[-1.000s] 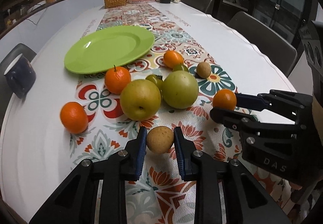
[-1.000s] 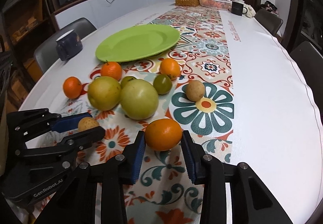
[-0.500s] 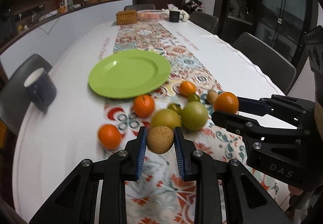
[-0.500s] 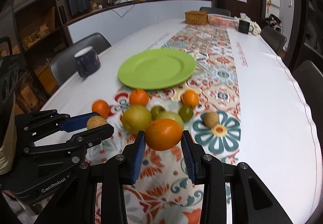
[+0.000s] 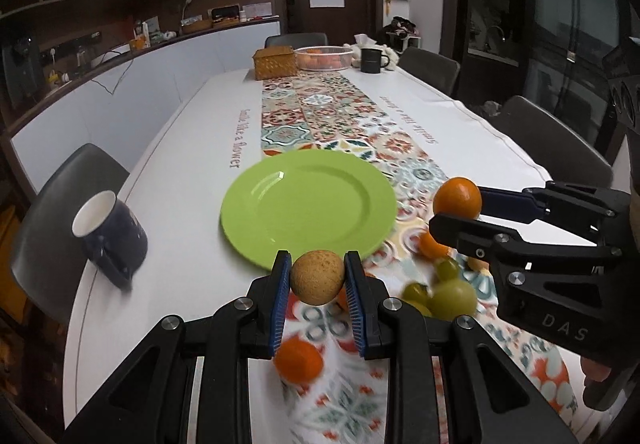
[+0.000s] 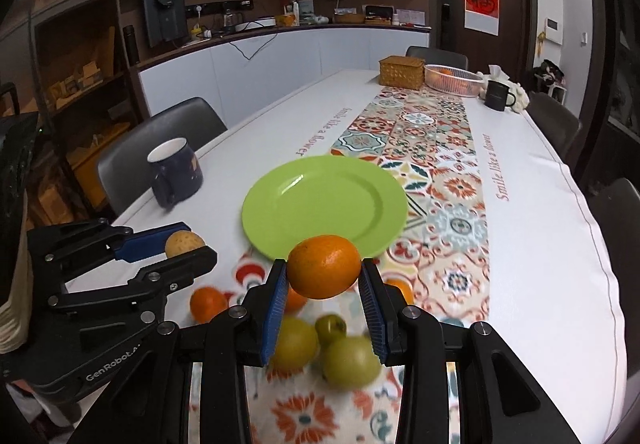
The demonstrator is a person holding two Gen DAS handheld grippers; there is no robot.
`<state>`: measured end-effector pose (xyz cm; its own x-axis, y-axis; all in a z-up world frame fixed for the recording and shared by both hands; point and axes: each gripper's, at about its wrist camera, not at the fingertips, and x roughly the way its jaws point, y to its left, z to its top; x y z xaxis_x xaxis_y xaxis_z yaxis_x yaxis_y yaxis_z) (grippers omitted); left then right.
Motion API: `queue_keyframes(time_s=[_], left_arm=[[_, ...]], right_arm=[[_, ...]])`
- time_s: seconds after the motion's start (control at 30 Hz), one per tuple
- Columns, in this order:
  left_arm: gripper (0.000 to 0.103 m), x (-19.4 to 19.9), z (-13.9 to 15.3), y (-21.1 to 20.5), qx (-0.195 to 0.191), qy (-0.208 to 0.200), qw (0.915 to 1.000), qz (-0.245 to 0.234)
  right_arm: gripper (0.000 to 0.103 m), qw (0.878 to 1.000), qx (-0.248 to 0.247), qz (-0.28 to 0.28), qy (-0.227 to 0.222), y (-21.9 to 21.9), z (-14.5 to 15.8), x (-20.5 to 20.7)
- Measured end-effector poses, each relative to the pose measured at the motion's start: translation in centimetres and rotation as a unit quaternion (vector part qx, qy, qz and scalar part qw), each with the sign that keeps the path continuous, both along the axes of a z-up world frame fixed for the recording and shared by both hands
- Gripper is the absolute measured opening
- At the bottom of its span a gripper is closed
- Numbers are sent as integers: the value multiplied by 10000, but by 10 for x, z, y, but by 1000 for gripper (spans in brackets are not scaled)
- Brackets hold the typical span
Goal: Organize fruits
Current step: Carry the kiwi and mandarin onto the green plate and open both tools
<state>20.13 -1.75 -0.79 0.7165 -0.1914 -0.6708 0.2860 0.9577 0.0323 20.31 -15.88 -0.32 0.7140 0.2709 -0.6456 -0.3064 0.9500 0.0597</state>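
My left gripper (image 5: 317,280) is shut on a small round brown fruit (image 5: 317,276) and holds it in the air just short of the near rim of the green plate (image 5: 308,203). My right gripper (image 6: 323,276) is shut on an orange (image 6: 323,266), also lifted, near the plate's (image 6: 324,203) front rim. Each gripper shows in the other's view, the right one (image 5: 456,209) with its orange and the left one (image 6: 188,248) with the brown fruit. Below lie loose fruits: green ones (image 6: 350,362) (image 6: 294,338) and oranges (image 6: 208,304) (image 5: 298,360) on the patterned runner (image 6: 452,179).
A dark blue mug (image 5: 110,234) stands left of the plate near the table edge. A wicker box (image 6: 401,72), a basket of fruit (image 6: 452,80) and a black mug (image 6: 497,95) stand at the far end. Chairs line both sides.
Both grippers have risen and moved forward toward the green plate, each still holding its fruit. The loose fruits now lie below and behind the fingertips.
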Motion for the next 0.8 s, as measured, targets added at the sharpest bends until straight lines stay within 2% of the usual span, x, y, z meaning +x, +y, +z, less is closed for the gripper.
queue_keyframes(time_s=[0.3,0.53,0.7,0.77,0.8], left_arm=[[27,59,-19,8,3,391,9992,69],[27,88,-41,3,150,736,9972,-57],[28,101,-52,1,136,945,9954,-55],[35,103,-53,3,137,985,9950,0],[41,103,-53,5,139,991,9950,69]], right_arm=[[37,9987,-41,3,511,12,-21,67],[37,9952,-107,14,977,19,-45,100],[37,9933,-78,4,1151,19,-55,111],[38,9933,-84,-21,1153,19,-56,113],[44,9932,-94,-49,1156,18,-56,114]])
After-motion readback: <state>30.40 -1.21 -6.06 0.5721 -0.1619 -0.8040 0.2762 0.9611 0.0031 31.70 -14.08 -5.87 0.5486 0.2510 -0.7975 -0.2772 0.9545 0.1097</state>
